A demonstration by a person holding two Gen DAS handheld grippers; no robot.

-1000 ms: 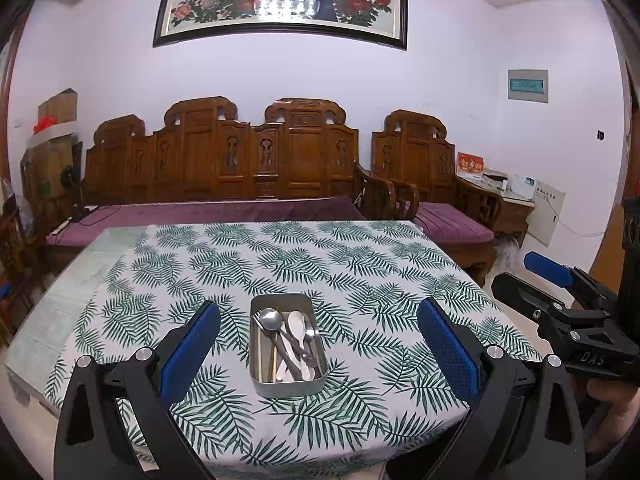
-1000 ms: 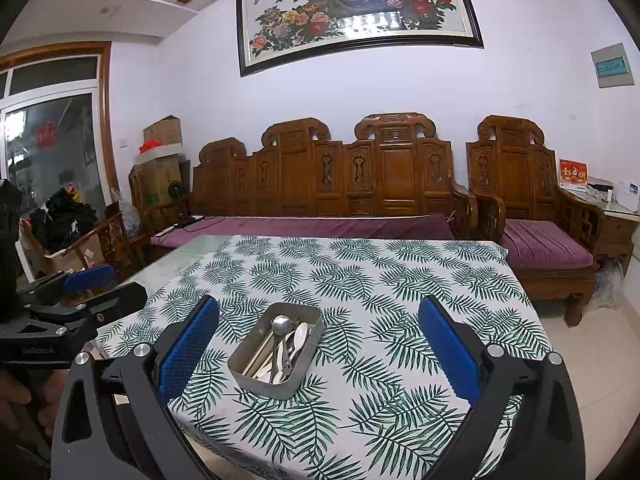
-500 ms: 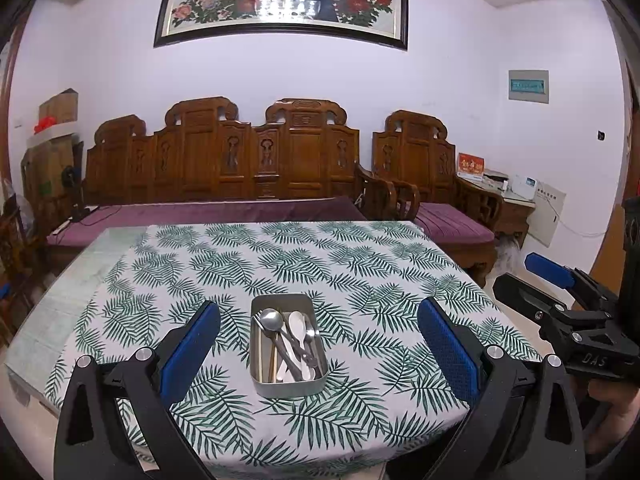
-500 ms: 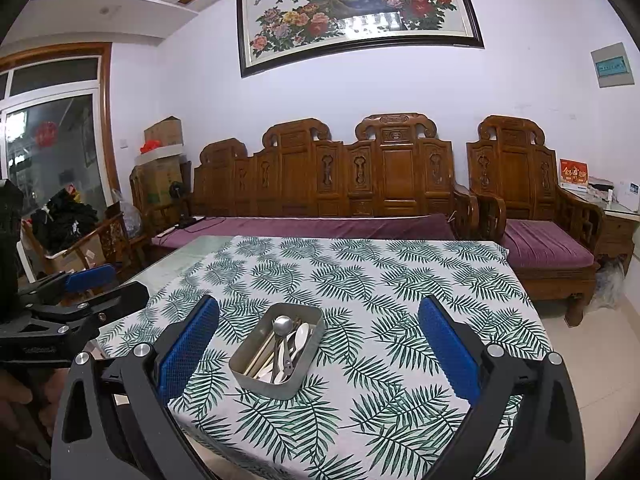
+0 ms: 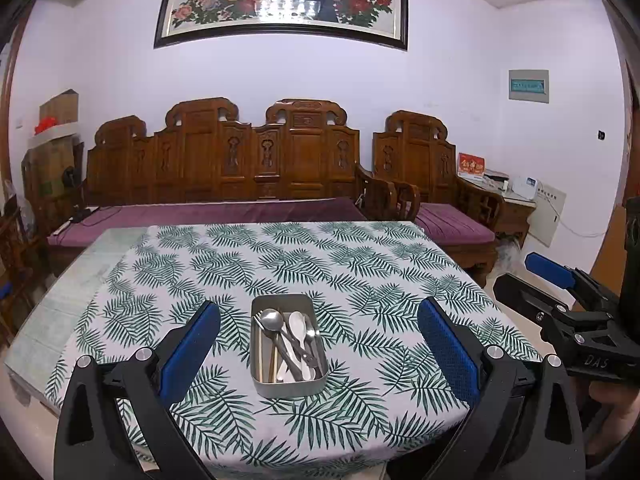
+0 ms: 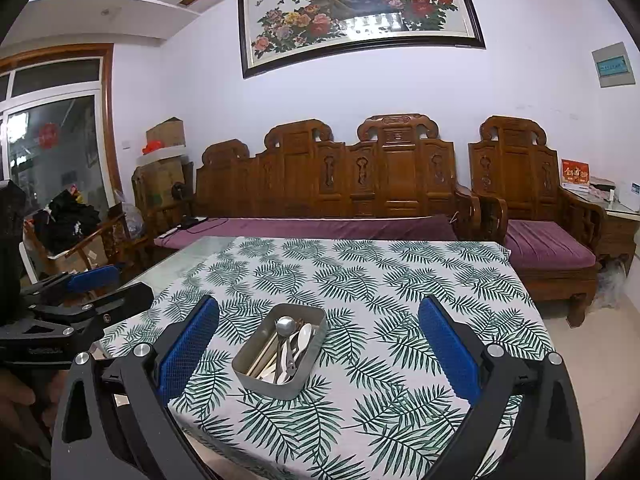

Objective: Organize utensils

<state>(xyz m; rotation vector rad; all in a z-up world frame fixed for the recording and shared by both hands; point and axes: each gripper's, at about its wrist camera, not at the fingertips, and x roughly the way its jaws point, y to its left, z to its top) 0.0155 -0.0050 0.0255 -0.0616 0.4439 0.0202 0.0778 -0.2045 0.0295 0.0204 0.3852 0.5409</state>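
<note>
Since the tin lies ahead, long axis running away, both jaws wide open, left gripper centres on it.

Very little differs from a second ago. In the left wrist view the right tongs at the right edge have crept a shade to the right and down. In the right wrist view the left tongs at the left edge have edged a touch to the right, and the tin of utensils on the surface sits a hair further right and lower in the frame, as the camera has drifted slightly.
</note>
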